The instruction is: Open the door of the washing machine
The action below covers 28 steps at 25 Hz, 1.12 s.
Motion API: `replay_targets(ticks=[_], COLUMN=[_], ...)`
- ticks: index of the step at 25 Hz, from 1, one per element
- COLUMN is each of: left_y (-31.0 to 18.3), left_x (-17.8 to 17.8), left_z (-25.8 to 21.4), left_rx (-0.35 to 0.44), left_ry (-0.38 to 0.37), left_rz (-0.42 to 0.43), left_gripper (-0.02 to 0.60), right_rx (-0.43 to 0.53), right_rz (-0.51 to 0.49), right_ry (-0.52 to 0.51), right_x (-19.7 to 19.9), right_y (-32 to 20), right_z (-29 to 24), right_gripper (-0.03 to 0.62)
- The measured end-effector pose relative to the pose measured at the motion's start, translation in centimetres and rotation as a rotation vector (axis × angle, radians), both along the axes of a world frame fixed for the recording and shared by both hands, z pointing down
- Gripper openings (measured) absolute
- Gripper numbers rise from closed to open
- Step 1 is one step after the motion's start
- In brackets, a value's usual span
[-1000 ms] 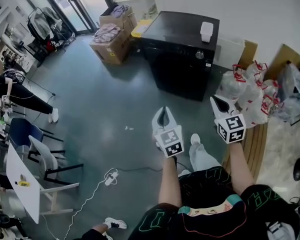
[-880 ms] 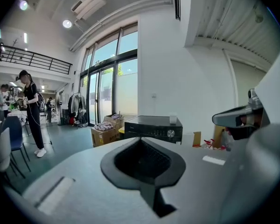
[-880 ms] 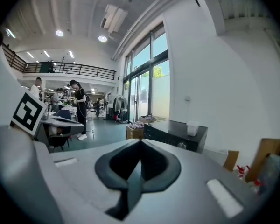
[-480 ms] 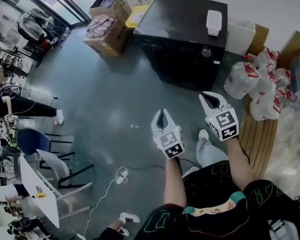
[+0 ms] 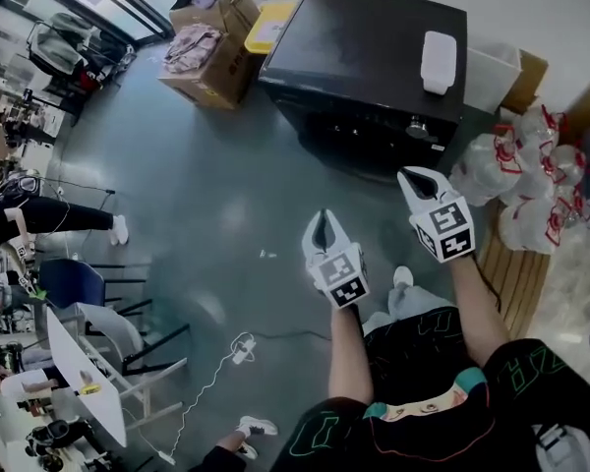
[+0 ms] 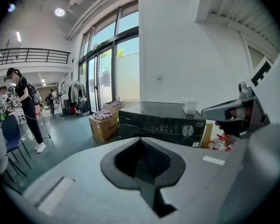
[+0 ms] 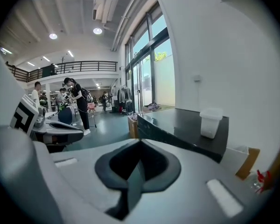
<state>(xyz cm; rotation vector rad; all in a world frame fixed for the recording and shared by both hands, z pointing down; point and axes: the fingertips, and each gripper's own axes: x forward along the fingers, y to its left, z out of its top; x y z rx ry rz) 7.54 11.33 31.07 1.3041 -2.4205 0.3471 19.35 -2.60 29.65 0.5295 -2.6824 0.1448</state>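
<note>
The black washing machine (image 5: 374,67) stood ahead of both grippers with its front facing them. Its door, lower on that front, was hidden behind the gripper bodies in both gripper views. The left gripper (image 5: 321,229), jaws clenched on nothing, pointed at the control panel and its round knob (image 6: 188,130). The right gripper (image 5: 420,183), also closed and empty, sat nearer the machine, before the right end of its front, below a white container (image 7: 210,122) on top. I judged the right hand better placed to reach, though neither was yet at the door.
</note>
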Motion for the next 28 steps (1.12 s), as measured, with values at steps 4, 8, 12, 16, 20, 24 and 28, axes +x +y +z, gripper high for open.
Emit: replay_targets(ticks=[4,8,12,16,20,24,28], left_y=[-1.4,-2.3,-4.3,-8.6,-13.0,-15.3,-16.9], left_x=[-2.5,-6.0,-8.5,-11.7,-15.6,-18.4,-21.4], left_z=[-0.3,-2.2,-1.3,1.3,4.8,10.4,15.0], left_rx=[0.001,0.011,-0.002,-0.023,-0.066,-0.184,-0.261], left_ry=[-0.02,-0.048,-0.038,-0.018,0.018,0.07,0.107], left_rz=[-0.028,-0.042,-0.023,0.054,0.143,0.232,0.283], left_gripper=[0.011,0.011,0.011,0.011,0.011,0.011,0.011], right_rx=[0.016,0.035,0.032,0.025,0.049,-0.018,-0.078], right_rz=[-0.058,-0.077,-0.062,-0.026,-0.019,0.009,0.03], right_ry=[-0.025,-0.045,-0.032,0.01,0.079,0.123,0.205], right_x=[-3.3,-6.5,-9.0,-11.9,-15.5,-18.6,-20.7], right_y=[-1.5,-2.6,-4.5,-7.5,-9.8,-10.8,-11.5], right_z=[-0.7,-2.3,-1.8,0.1,1.8,5.6,10.3], right_gripper=[0.003,0.003,0.003,0.003,0.003,0.003,0.003])
